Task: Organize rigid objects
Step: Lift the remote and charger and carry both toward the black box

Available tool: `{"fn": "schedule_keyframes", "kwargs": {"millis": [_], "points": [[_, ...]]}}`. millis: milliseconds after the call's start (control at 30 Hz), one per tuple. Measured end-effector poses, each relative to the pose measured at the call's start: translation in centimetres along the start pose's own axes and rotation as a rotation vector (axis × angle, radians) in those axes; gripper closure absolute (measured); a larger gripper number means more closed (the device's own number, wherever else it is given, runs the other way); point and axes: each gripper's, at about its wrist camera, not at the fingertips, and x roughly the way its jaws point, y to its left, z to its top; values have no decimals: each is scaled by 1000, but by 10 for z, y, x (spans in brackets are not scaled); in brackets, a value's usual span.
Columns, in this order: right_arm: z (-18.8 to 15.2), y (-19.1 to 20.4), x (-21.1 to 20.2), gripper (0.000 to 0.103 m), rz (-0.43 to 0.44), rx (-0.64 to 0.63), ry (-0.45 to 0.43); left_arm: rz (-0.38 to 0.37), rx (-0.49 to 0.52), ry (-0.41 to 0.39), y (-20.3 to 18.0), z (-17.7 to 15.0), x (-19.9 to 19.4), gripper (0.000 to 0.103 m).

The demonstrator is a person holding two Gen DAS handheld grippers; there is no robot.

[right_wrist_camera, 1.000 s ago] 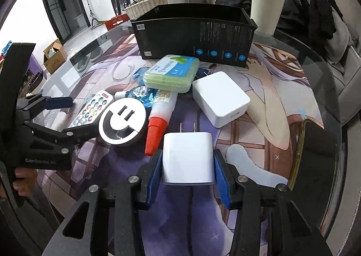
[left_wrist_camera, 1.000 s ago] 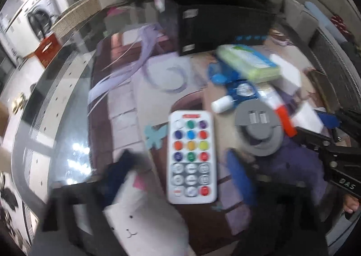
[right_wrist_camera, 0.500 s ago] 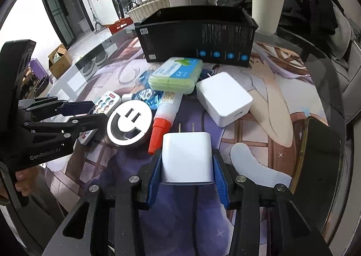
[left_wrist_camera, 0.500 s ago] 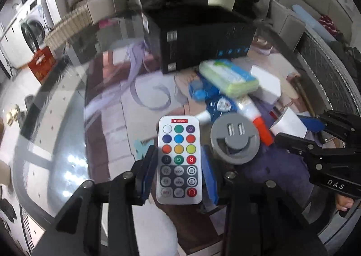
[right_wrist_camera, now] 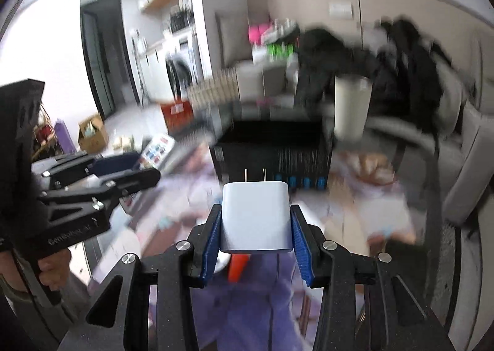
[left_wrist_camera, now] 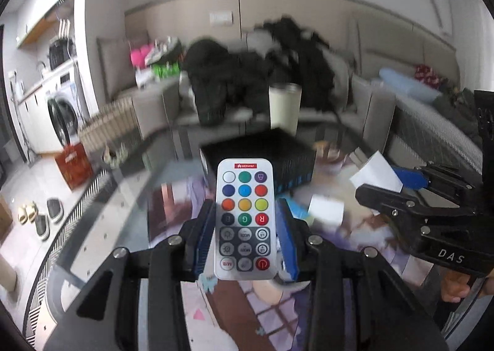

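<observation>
Remote [left_wrist_camera: 244,218] lifted — between left hand-held gripper [left_wrist_camera: 246,238] pads

The left gripper [left_wrist_camera: 245,236] clamps the remote [left_wrist_camera: 245,218] above a blurred, seemingly black box [left_wrist_camera: 293,162].

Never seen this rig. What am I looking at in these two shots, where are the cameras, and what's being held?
There is no robot here: a person holds a pair of handheld tongs in each hand, and a fisheye camera on each one looks forward along its fingers.

The left wrist view shows the left tongs shut on a white remote control with coloured buttons. The right tongs show at that picture's right edge.

The right wrist view shows the right tongs shut on a white plug-in charger, prongs pointing away. The left tongs show at that picture's left.

Both items are lifted above a glass table with a printed mat. On it stands an open black box, with a blurred white block lying nearer.
</observation>
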Motion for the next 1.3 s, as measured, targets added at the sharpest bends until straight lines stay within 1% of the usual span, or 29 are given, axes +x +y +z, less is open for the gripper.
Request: {"fn": "schedule_keyframes", "kwargs": {"millis": [67,167,233,500,700,900,967,1067,1200,1300], "points": [[3,6,-19,61,-17,-31,-105,18,-4,-81,1,2,-16,65],[4,15,-41,61,-39,-86,-238,65,0,-207,3,3,-40,65],[4,22,-52,61,-48,-131,-300,65,1,-245,6,3,-47,65],[14,22,-53,61,-42,-91,-278,61,-26,-230,23,6,-46,65],[23,22,-52,61,-45,-89,-311,58,-37,-260,17,20,-41,65],[48,21,-43,61,-56,-66,-339,72,-54,-328,19,44,-33,65],[59,19,-34,61,-64,-64,-343,82,-63,-343,22,53,-25,65],[75,13,-17,61,-86,-59,-350,82,-81,-345,27,68,-7,65],[98,-4,10,61,-124,-21,-335,84,-123,-320,40,84,26,65],[110,-17,26,61,-148,-3,-330,91,-137,-296,41,90,47,65]]}}
